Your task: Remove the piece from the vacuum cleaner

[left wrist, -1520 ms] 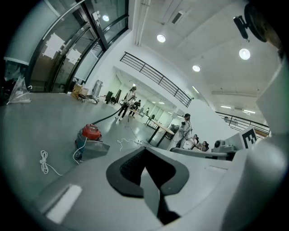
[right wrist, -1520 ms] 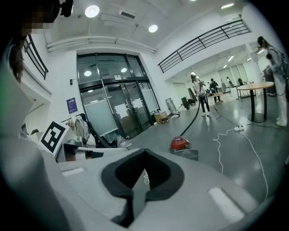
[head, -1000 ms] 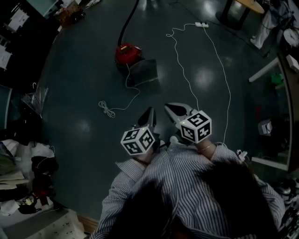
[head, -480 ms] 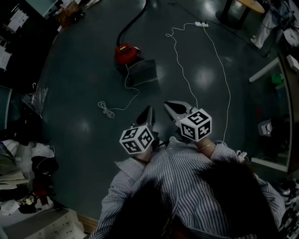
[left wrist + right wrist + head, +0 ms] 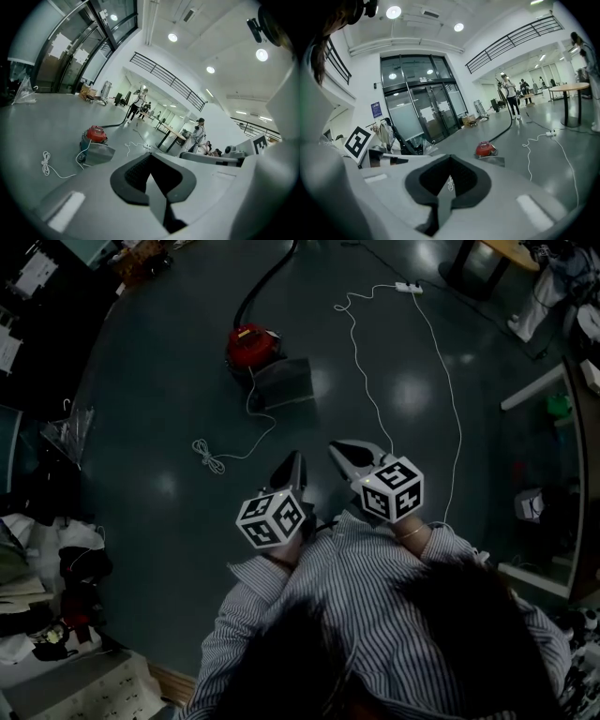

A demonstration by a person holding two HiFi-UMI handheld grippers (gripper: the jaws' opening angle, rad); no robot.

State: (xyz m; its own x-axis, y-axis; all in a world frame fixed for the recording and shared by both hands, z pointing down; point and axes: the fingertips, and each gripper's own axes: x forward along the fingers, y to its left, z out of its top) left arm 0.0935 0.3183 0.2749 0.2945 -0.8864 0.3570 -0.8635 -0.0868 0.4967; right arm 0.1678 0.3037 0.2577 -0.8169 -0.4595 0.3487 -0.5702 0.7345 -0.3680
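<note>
A red vacuum cleaner [image 5: 251,346] with a grey box-shaped part [image 5: 285,383] stands on the dark floor, well ahead of me. A black hose [image 5: 267,279] runs from it toward the far side. It also shows in the left gripper view as the vacuum cleaner [image 5: 95,134] and in the right gripper view as the vacuum cleaner [image 5: 486,149]. My left gripper [image 5: 294,465] and right gripper [image 5: 341,454] are held close to my chest, both shut and empty, far from the vacuum.
A white cable [image 5: 361,357] runs across the floor to a power strip [image 5: 407,287]; a coiled white cord [image 5: 208,456] lies left of the grippers. Clutter [image 5: 56,568] lines the left edge, tables and shelves [image 5: 548,399] the right. People [image 5: 197,136] stand in the distance.
The view has shifted slightly, so the vacuum and cord sit a little farther left and up. Both grippers stay shut and hold nearly the same place.
</note>
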